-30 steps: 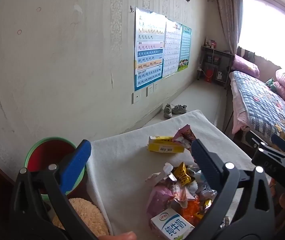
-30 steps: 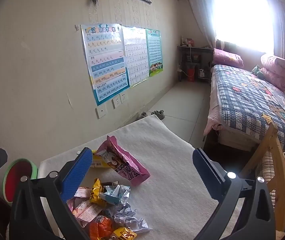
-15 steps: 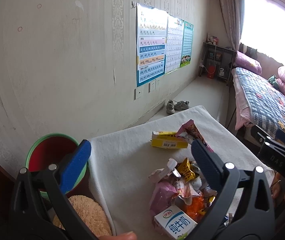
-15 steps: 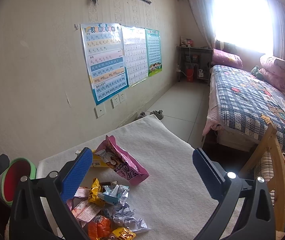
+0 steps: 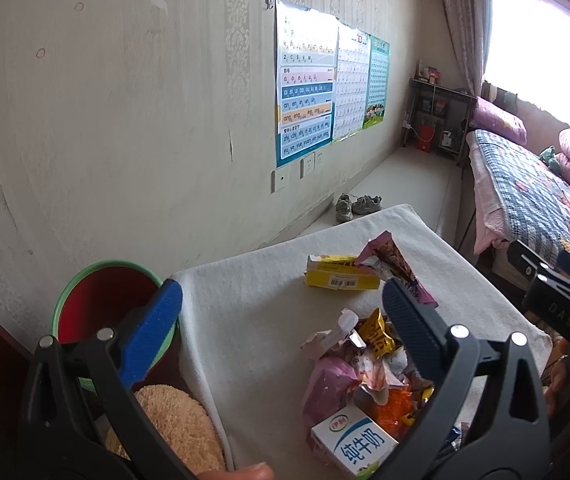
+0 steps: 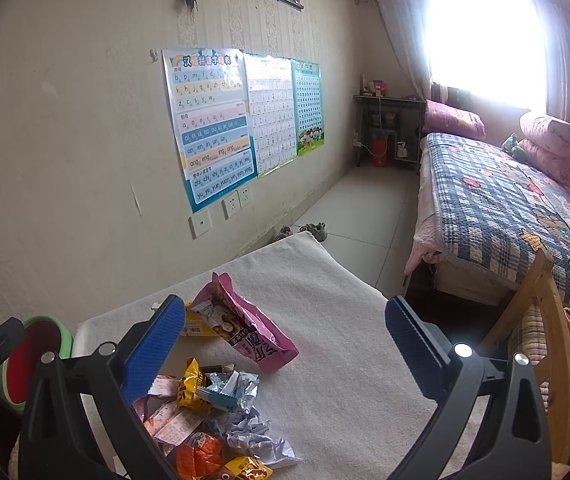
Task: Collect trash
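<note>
A pile of crumpled wrappers [image 5: 369,364] lies on the white-cloth table [image 5: 253,312], with a white milk carton [image 5: 353,444] at its near end. A yellow box [image 5: 341,278] and a pink snack bag [image 5: 393,264] lie behind the pile. My left gripper [image 5: 281,300] is open and empty above the table, left of the pile. My right gripper [image 6: 285,316] is open and empty above the pink snack bag [image 6: 245,328] and the wrappers [image 6: 209,412]. A red bin with a green rim [image 5: 105,312] stands left of the table; it also shows in the right wrist view [image 6: 37,356].
A tan plush cushion [image 5: 173,428] sits below the left gripper beside the bin. A bed [image 6: 505,216] stands at the right, a wooden chair back [image 6: 545,328] near the table's right edge. Posters [image 6: 213,128] hang on the wall; shoes [image 5: 357,206] lie on the floor.
Both grippers have tilted slightly, shifting the views a little. The jaws stay open and nothing on the table has moved.
</note>
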Demonstrator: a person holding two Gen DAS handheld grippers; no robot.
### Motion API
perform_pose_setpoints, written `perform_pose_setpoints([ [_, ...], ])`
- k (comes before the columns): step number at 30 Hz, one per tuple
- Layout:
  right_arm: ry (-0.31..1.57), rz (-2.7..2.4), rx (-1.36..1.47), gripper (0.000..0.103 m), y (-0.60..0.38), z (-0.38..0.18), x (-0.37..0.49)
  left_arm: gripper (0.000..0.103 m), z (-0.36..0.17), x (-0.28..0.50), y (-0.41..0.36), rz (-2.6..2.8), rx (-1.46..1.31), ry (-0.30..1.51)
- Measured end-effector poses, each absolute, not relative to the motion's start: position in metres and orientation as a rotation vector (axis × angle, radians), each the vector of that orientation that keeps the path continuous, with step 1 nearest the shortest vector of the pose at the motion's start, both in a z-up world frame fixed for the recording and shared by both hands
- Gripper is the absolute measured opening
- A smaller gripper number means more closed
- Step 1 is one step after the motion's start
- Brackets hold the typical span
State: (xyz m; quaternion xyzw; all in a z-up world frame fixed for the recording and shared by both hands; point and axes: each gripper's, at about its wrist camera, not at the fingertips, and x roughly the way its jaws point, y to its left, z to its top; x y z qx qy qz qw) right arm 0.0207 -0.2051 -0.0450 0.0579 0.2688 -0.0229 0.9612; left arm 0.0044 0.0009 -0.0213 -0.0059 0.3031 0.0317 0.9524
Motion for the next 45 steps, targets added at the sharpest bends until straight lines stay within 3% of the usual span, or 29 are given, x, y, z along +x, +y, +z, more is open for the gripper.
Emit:
perform_pose_setpoints([
  [38,0.575,-0.053,0.143,0.096,-0.209,-0.051,0.025,0.098,-0.035,0.003,0.007,0.050,-0.027,0.623],
  [41,0.613,-0.053,0.163,0.096,-0.213,-0.058,0.030,0.098,-0.052,0.002,0.007,0.031,-0.033,0.677],
  [45,0.650,-0.057,0.145,0.096,-0.209,-0.066,0.035,0.098,-0.099,-0.004,-0.011,-0.041,0.086,0.893],
])
